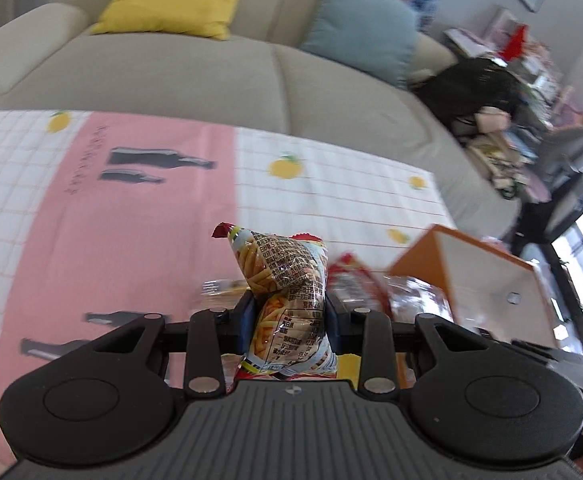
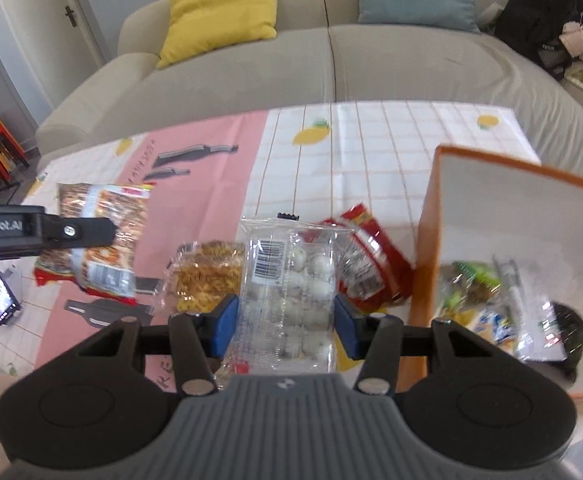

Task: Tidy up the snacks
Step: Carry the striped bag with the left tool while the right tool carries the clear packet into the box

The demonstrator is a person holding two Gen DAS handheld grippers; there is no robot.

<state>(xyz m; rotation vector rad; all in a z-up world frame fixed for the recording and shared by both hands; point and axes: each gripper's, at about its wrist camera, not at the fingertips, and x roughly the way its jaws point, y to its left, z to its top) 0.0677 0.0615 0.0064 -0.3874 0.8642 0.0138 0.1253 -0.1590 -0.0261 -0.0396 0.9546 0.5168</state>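
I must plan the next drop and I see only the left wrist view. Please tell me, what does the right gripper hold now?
Observer: The right gripper is shut on a clear pack of white candies.
Operator: Is there already something inside the orange box?
Observer: Yes. The orange box holds several packets, one green, on its white inside.
Operator: Which snacks remain on the table cloth?
Observer: A clear bag of yellow twists and a red packet lie on the table cloth, beside the candy pack.
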